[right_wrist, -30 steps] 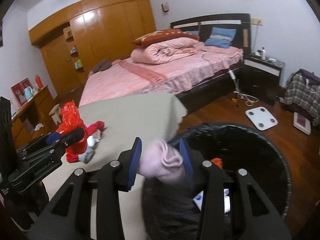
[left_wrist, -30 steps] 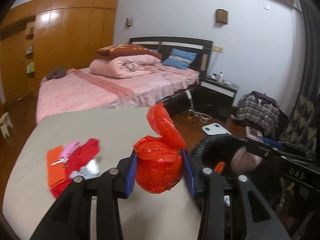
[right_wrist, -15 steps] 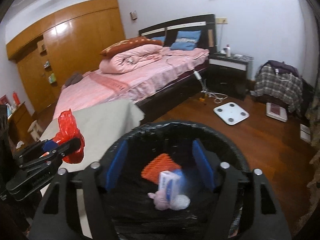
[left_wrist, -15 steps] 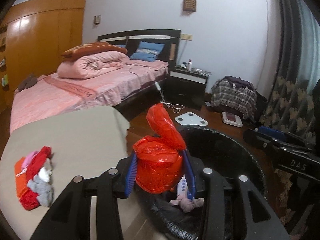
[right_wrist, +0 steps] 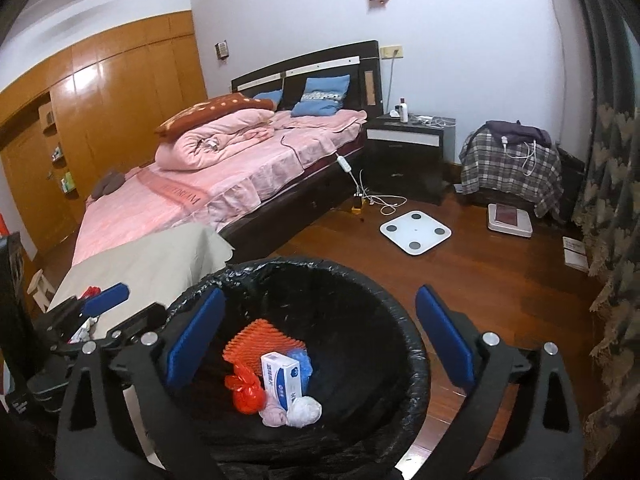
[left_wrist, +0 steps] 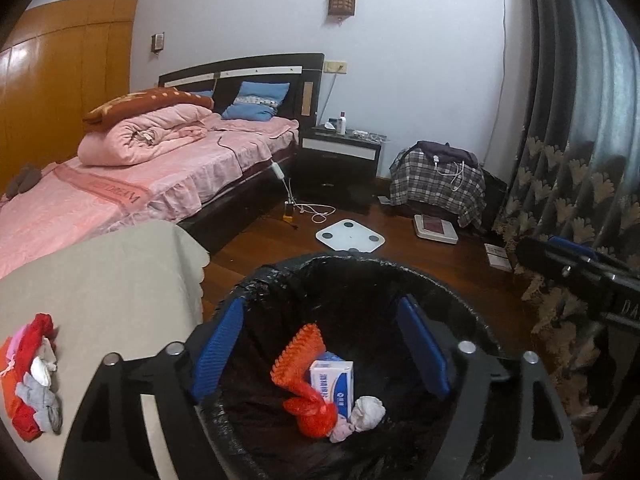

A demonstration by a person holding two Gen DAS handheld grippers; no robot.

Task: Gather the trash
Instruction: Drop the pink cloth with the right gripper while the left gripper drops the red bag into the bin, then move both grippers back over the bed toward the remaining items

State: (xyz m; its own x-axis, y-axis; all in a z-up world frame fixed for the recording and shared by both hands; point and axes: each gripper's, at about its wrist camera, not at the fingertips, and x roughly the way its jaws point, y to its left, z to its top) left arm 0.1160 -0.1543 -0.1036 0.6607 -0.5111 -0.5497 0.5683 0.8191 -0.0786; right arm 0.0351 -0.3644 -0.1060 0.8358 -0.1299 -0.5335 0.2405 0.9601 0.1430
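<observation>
Both the left gripper (left_wrist: 322, 344) and right gripper (right_wrist: 316, 338) hang over the near bin (right_wrist: 404, 320), jaws opening wide on nothing, so the red bag (left_wrist: 314, 412) and pink wad (right_wrist: 274, 410) lie inside it.

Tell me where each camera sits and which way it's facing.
Left wrist: on the left gripper, aimed down into the black bin; its blue pads show, opening, nothing between.
Right wrist: on the right gripper, over the same bin; pads opening, empty.
Shared: bin, bed, white scale.
</observation>
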